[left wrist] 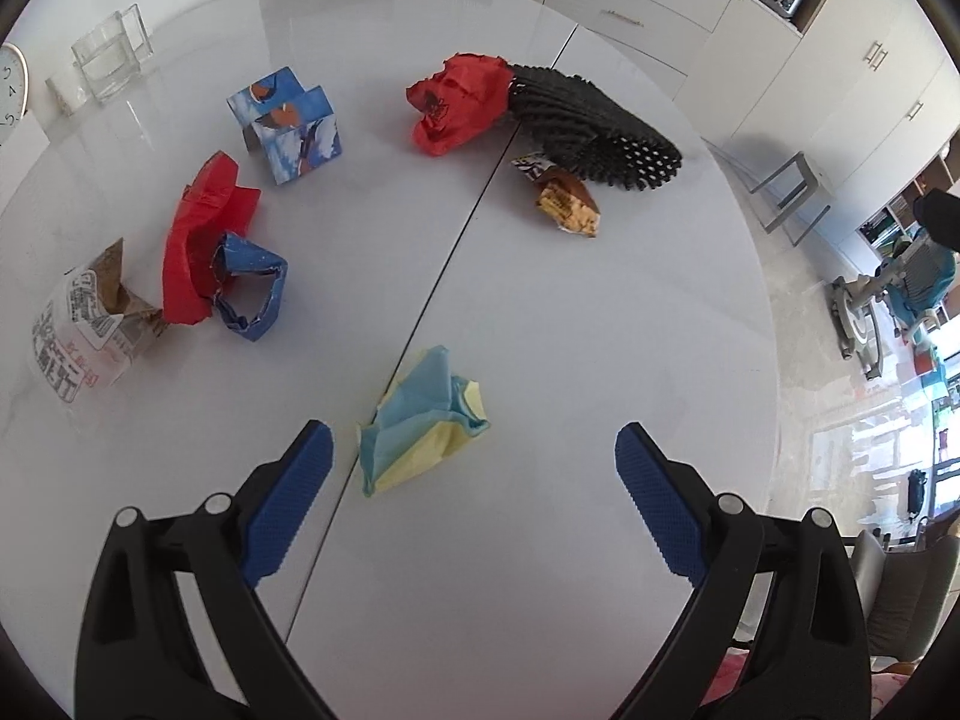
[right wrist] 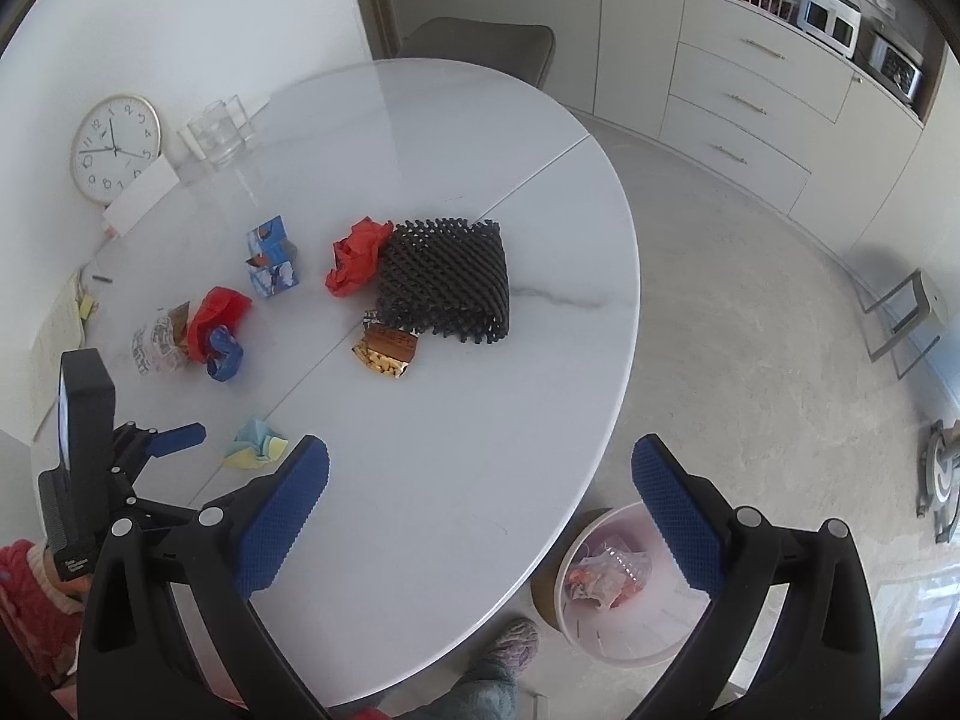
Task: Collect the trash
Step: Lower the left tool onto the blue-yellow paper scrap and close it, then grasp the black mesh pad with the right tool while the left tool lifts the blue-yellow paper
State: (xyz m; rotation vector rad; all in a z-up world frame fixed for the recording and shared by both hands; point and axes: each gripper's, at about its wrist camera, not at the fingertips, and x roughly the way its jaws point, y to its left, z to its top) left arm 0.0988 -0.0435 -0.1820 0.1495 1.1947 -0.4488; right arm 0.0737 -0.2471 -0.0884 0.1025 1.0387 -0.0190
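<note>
My left gripper (left wrist: 474, 450) is open and empty, just above the white table (left wrist: 570, 330). A crumpled blue and yellow paper (left wrist: 420, 420) lies right in front of it, near the left fingertip. Further off lie red paper with a blue wrapper (left wrist: 222, 252), a printed bag (left wrist: 84, 324), a blue carton (left wrist: 288, 120), red paper (left wrist: 456, 102), black foam netting (left wrist: 588, 126) and a snack packet (left wrist: 564, 198). My right gripper (right wrist: 480, 456) is open and empty, high over the table's near edge. A pink bin (right wrist: 624, 588) with some trash stands on the floor below it.
A clock (right wrist: 114, 147), a glass holder (right wrist: 216, 129) and papers (right wrist: 57, 336) sit by the wall at the table's left. A chair (right wrist: 480, 48) stands at the far side. Cabinets (right wrist: 750, 102) line the back. The person's foot (right wrist: 504, 654) is beside the bin.
</note>
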